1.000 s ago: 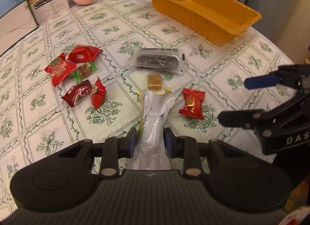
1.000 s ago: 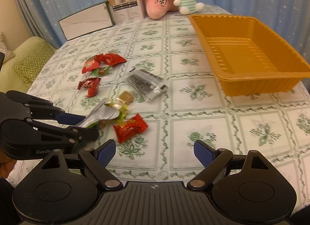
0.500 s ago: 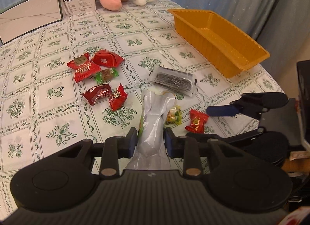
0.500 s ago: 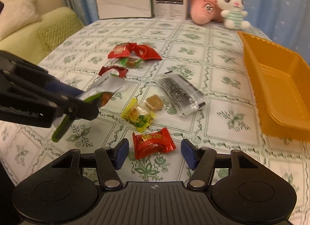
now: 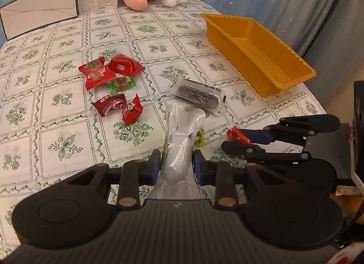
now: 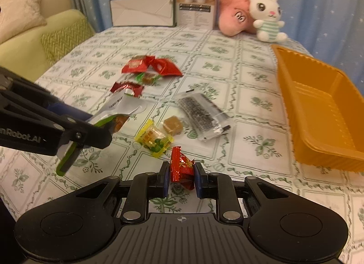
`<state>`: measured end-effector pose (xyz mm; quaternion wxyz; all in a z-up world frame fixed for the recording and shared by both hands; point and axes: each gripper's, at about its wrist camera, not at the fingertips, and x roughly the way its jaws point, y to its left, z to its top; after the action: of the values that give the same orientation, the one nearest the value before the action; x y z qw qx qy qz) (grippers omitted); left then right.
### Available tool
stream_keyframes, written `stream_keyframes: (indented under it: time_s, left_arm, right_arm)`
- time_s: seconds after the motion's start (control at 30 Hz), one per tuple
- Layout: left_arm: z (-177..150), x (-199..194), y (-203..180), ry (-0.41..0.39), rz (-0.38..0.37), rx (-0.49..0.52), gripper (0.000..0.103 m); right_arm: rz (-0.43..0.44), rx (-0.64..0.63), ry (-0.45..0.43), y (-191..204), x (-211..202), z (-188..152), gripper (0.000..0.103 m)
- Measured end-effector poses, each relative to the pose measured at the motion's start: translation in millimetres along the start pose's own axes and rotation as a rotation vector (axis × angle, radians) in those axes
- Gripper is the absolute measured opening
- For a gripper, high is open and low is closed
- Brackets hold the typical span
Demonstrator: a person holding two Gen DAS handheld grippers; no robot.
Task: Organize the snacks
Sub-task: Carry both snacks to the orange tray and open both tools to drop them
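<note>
My left gripper (image 5: 177,163) is shut on a silver and green snack pouch (image 5: 182,148) and holds it above the table; it also shows in the right wrist view (image 6: 118,109). My right gripper (image 6: 181,178) is shut on a red candy wrapper (image 6: 182,166), low over the tablecloth; that candy shows in the left wrist view (image 5: 237,136). The orange tray (image 6: 318,104) lies at the right and has nothing in it. Loose on the cloth are a yellow-green candy (image 6: 155,138), a caramel (image 6: 173,124), a dark clear-wrapped bar (image 6: 202,113) and several red candies (image 5: 109,75).
A pink plush (image 6: 234,18) and a white bunny plush (image 6: 268,18) sit at the table's far side, beside a printed box (image 6: 196,4) and a framed card (image 6: 143,11). A yellow-green sofa (image 6: 41,41) stands left of the table. The table edge runs close behind the tray.
My right gripper moved down and forward and shut on the red candy. My left gripper rose and pulled back a little with the pouch still in it.
</note>
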<state>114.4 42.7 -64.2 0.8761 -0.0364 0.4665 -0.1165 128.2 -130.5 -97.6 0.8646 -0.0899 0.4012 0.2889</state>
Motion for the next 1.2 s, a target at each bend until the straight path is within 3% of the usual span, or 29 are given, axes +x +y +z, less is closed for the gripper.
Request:
stream_keyframes:
  time_s: [0.23, 0.5, 0.83, 1.2]
  left_arm:
    - [18, -5, -22, -0.021, -0.026, -0.008, 0.028]
    - [70, -1, -72, -0.087, -0.089, 0.018, 0.028]
    - [125, 38, -135, -0.106, -0.128, 0.04, 0.028]
    - [148, 76, -170, -0.099, -0.157, 0.065, 0.028]
  right_arm:
    - [-0.052, 0.088, -0.068, -27, -40, 16, 0.022]
    - [-0.177, 0.167, -0.145, -96, -84, 47, 0.022]
    - [-0.239, 0.272, -0.121, -193, -92, 55, 0.023]
    - [-0.244, 0.337, -0.109, -229, -86, 52, 0.023]
